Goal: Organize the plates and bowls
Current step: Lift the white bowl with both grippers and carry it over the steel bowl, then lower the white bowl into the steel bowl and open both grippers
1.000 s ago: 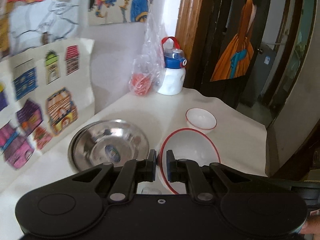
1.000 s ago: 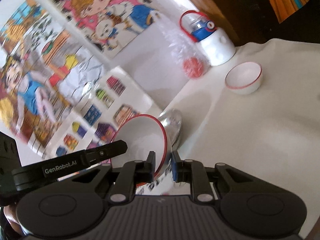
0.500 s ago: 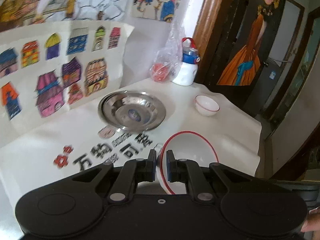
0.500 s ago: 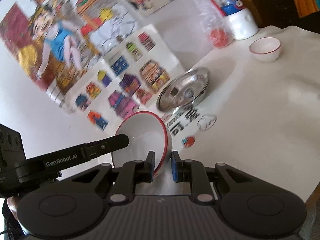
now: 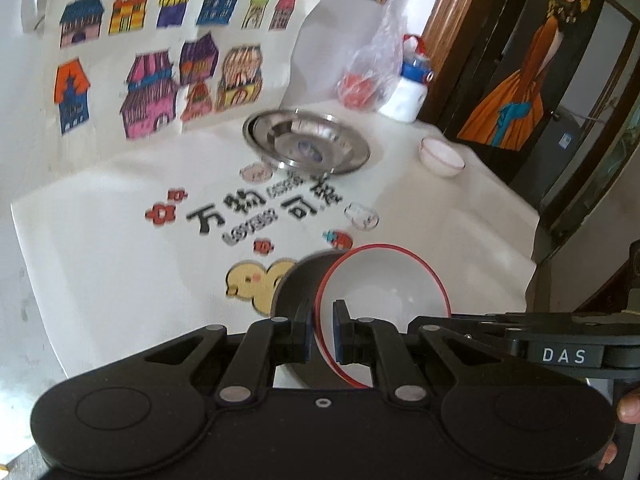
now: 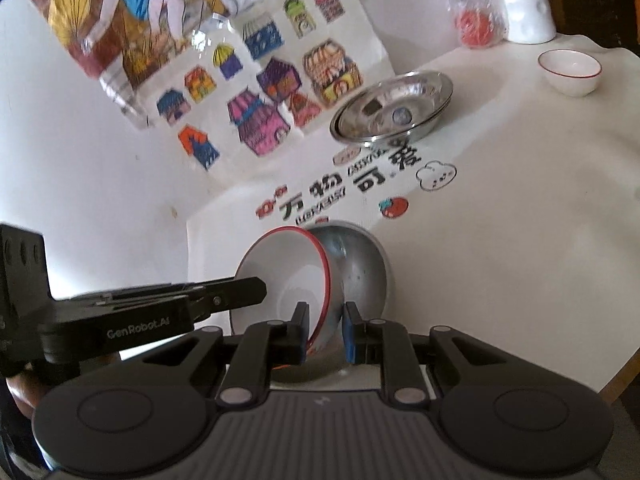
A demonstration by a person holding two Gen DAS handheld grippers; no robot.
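a: biggest first?

b: table (image 5: pixel 100 280) under a white cloth printed with black characters, small red flowers and a yellow cartoon shape. behind it, leaning on the wall, a sheet of coloured house drawings (image 5: pixel 160 60).

a: and on the cloth?

b: toward the back, just in front of that sheet, shallow steel plates (image 5: pixel 306 144), seemingly more than one, stacked. at the near edge, a steel bowl (image 6: pixel 360 264). touching it, a white red-rimmed bowl (image 5: pixel 384 280), tipped up on its side, mouth facing the left gripper, back against the steel one.

a: set down or lifted?

b: hard to say; underside hidden behind the tools.

a: the tongs, then?

b: left gripper (image 5: pixel 322 320) almost fully closed, pinching the red rim of the white bowl, one finger inside, one outside. right gripper (image 6: pixel 326 316) a touch wider yet clamped as well, on the wall of the same bowl from the opposite side, one finger in the hollow and one behind. cannot tell whether the steel bowl's edge is caught in there too.

a: smaller things?

b: in the far corner, a white bottle (image 5: pixel 406 92) with a blue top and red handle. just beside it, a clear plastic bag (image 5: pixel 368 80) with something red inside. nearer, toward the right edge and well apart from the plates, a small white bowl (image 5: pixel 442 156) with a thin red rim, upright, alone.
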